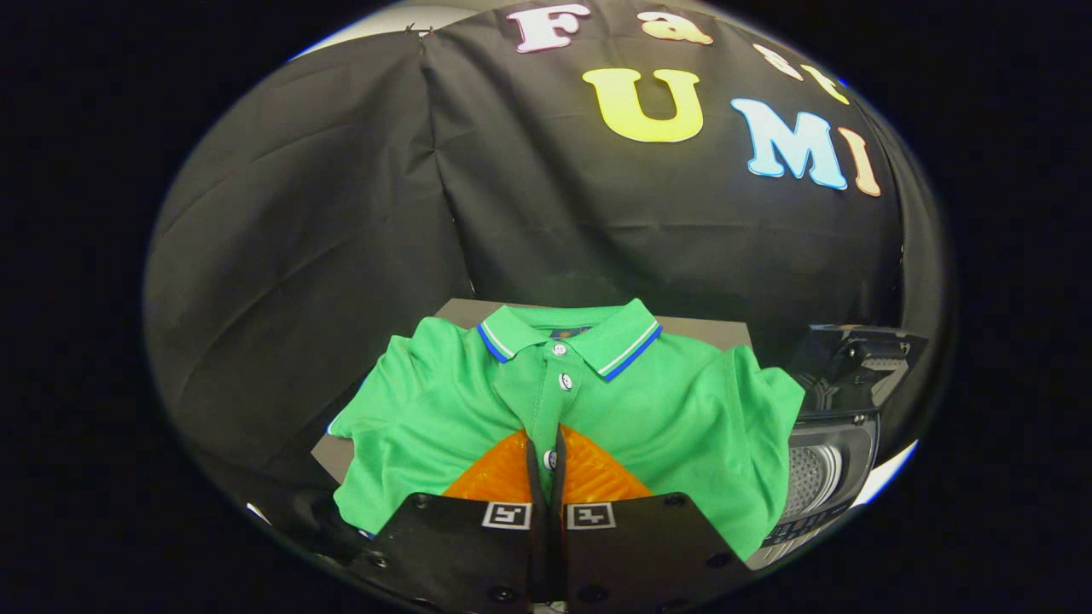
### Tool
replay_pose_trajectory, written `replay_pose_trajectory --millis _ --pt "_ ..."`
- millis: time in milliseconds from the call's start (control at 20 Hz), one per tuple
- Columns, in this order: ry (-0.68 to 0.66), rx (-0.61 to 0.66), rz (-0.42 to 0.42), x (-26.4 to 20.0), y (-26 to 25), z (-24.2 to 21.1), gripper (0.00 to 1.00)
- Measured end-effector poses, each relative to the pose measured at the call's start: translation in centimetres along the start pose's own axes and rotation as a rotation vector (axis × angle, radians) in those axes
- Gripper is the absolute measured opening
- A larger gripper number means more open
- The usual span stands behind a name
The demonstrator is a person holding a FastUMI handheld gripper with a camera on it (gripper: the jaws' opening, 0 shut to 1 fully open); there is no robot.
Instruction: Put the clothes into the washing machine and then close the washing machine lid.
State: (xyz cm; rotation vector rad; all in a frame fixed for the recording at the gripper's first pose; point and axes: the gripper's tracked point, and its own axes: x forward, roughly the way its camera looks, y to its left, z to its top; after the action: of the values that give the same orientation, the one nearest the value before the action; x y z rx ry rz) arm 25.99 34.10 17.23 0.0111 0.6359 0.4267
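Shirt (648, 401): a green polo with a blue-and-white striped collar (570, 337) and a buttoned placket (556, 396) is laid flat, front side up, on a dark counter (465, 311), with the collar pointed away from the tool (547, 443). The short sleeves are spread to either side, and the left sleeve is draped past the counter's edge. Two buttons are seen below the collar, and a third is seen just at the fingertips.

The tool is positioned low over the lower half of the shirt, on the line of the placket. Its two fingers (512, 473) are brought together with hardly any gap between them, and their tips are placed at the placket fabric. Whether cloth is pinched between them cannot be told; no raised fold is seen.

A washer (832, 465) is placed beside the counter, to the right of the shirt and just past the right sleeve. Its lid (853, 358) is raised, and a perforated drum is seen inside the opening. A black cloth wall is hung behind the counter.
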Motion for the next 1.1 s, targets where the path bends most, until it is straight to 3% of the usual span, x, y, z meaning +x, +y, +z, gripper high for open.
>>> replay_pose_trajectory --millis 750,1100 --pt "-0.272 -0.051 -0.055 -11.4 -0.6 12.4 0.01" --pt "-0.331 -0.049 -0.116 -15.9 -5.3 14.1 0.01"
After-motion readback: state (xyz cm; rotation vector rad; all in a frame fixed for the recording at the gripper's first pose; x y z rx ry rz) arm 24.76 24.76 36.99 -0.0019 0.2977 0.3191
